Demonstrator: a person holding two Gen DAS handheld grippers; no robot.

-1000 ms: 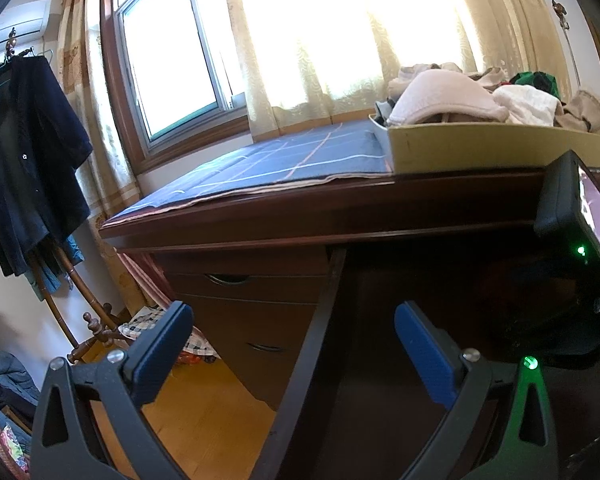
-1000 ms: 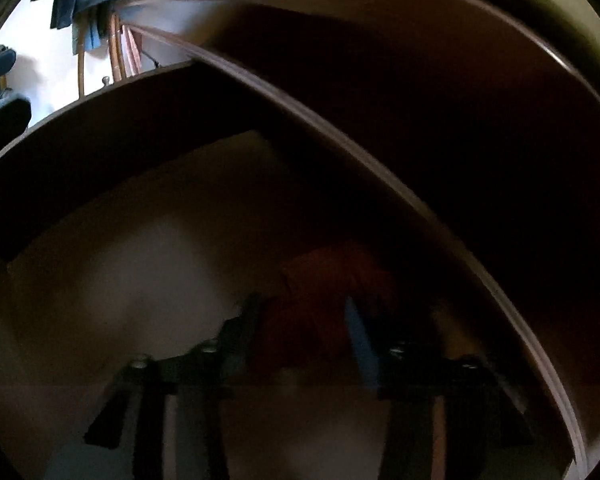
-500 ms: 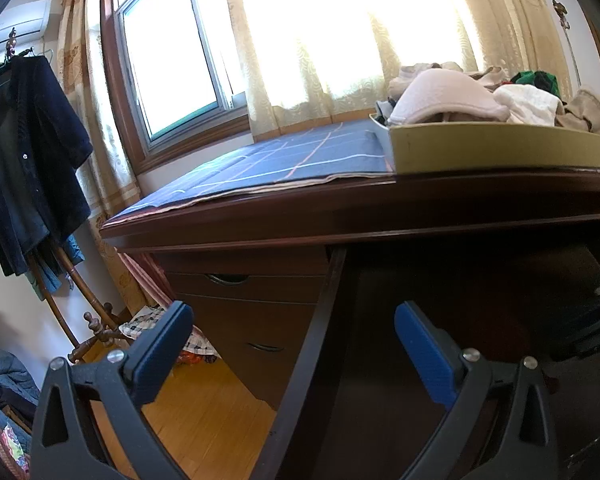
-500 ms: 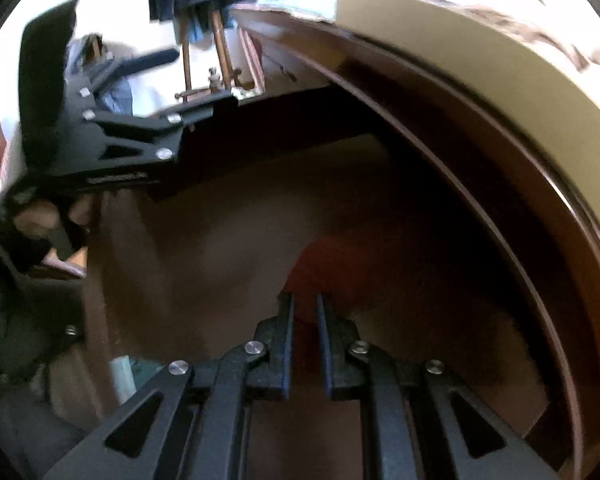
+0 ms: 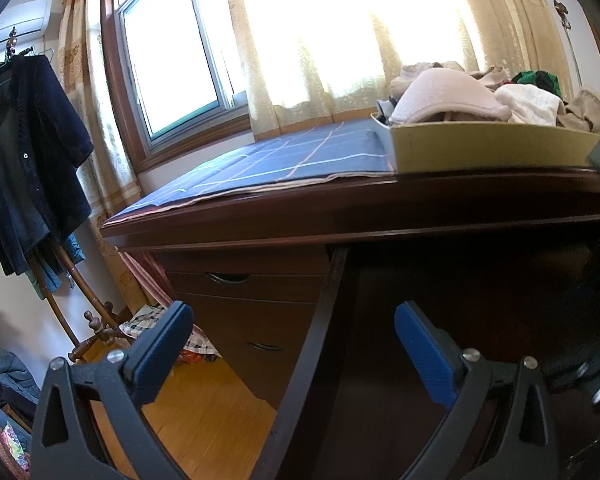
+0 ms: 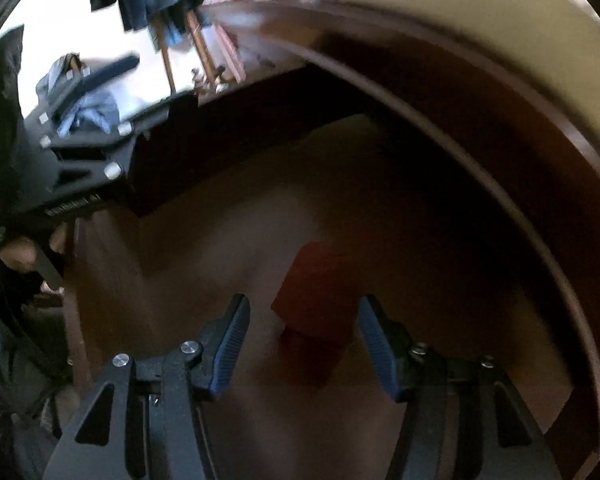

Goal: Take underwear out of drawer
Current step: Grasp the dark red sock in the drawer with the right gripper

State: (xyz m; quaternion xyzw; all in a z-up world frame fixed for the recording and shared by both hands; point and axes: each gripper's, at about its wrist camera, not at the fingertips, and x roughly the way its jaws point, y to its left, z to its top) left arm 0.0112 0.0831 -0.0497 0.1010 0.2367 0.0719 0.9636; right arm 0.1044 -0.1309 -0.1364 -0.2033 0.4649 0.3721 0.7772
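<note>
In the right wrist view, red underwear lies on the pale bottom of the open dark wooden drawer. My right gripper is open, its blue-padded fingers on either side of the near end of the underwear, just above it. The view is blurred. My left gripper is open and empty, its fingers astride the drawer's left side wall. The left gripper also shows at the left of the right wrist view. The underwear is hidden in the left wrist view.
The desk top carries a blue checked cloth and a yellowish box piled with clothes. Closed drawers sit left of the open one. A coat rack with dark jackets stands at the left over the wooden floor.
My right gripper was shut half a second ago and has opened. It has pulled back a little, and the underwear lies between its fingers. The left gripper has not moved.
</note>
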